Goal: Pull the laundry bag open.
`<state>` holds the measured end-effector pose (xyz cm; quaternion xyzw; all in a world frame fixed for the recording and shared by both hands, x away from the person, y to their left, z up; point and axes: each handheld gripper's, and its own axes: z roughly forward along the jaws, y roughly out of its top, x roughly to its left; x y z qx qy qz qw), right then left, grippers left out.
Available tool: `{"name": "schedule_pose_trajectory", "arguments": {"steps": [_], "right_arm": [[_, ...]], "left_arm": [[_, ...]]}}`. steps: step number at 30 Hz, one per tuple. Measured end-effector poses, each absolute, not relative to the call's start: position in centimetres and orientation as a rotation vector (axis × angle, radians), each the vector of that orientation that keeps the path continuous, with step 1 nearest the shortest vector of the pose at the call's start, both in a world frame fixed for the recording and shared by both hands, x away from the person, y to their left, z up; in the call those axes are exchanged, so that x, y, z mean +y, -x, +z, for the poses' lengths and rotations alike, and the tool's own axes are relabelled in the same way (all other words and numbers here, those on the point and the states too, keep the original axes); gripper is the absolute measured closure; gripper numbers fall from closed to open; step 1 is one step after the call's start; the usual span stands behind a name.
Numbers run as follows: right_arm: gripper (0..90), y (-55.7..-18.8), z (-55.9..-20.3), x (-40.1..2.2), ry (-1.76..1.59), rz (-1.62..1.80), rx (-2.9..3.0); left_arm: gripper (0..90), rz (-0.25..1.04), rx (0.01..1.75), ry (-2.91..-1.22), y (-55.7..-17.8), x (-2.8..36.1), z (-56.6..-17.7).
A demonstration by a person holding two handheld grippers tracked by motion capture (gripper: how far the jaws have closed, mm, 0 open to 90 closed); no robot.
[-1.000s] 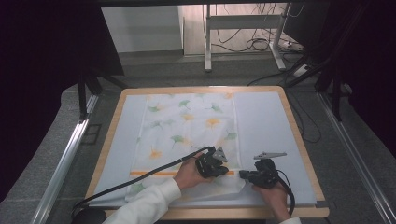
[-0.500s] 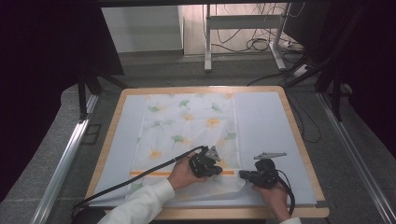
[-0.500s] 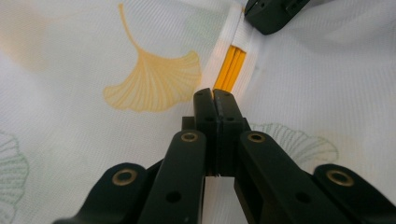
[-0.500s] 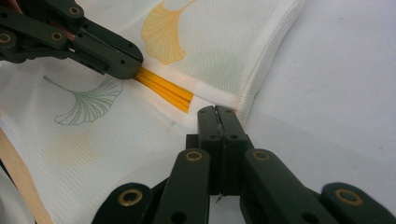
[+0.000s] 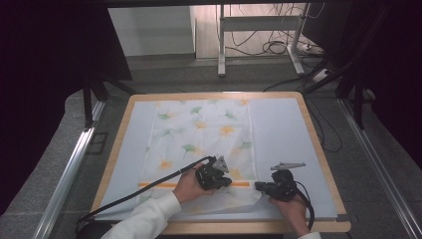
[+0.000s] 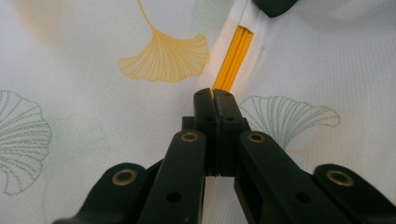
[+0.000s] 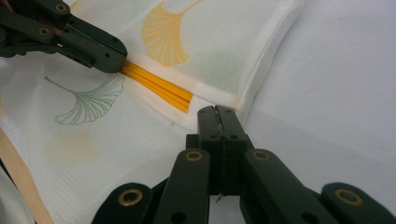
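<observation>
My left fingers (image 6: pixel 215 95) are pressed together on the white cloth (image 5: pixel 199 134) printed with ginkgo leaves, their tips resting at the near end of its yellow stripe (image 6: pixel 232 58). The seam runs straight ahead of them, an orange leaf (image 6: pixel 166 56) lies just ahead to one side, and a pale green leaf (image 6: pixel 287 116) sits beside them on the other. Whether fabric is caught between them I cannot tell.

My right fingers (image 7: pixel 218 112) are pressed together too, their tips at the cloth's hemmed edge, just beside the end of the yellow stripe (image 7: pixel 156 84). Whether they pinch the hem I cannot tell. Bare pale sheet (image 7: pixel 336 70) lies to one side of them; on the other, across the stripe, my other tool (image 7: pixel 65 32) rests on the fabric.

Seen from above, the left gripper (image 5: pixel 213 174) sits on the cloth near its lower edge and the right gripper (image 5: pixel 278 186) sits just beside the cloth's corner, the two close together with the crumpled corner of fabric between them. The cloth is spread flat over the middle of the desk (image 5: pixel 318 149), reaching away from both sets of fingers towards the far edge.
</observation>
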<state>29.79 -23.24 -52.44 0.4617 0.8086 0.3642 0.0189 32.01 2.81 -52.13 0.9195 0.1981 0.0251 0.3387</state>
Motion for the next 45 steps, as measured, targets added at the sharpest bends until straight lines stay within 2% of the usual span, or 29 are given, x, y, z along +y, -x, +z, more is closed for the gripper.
{"name": "schedule_pose_trajectory", "arguments": {"steps": [45], "right_arm": [[89.8,-29.8,-52.5,-23.3,-1.429,1.142,2.509]], "left_arm": [[90.0,0.018,0.618,-2.369,-31.5,6.7,-52.2]]}}
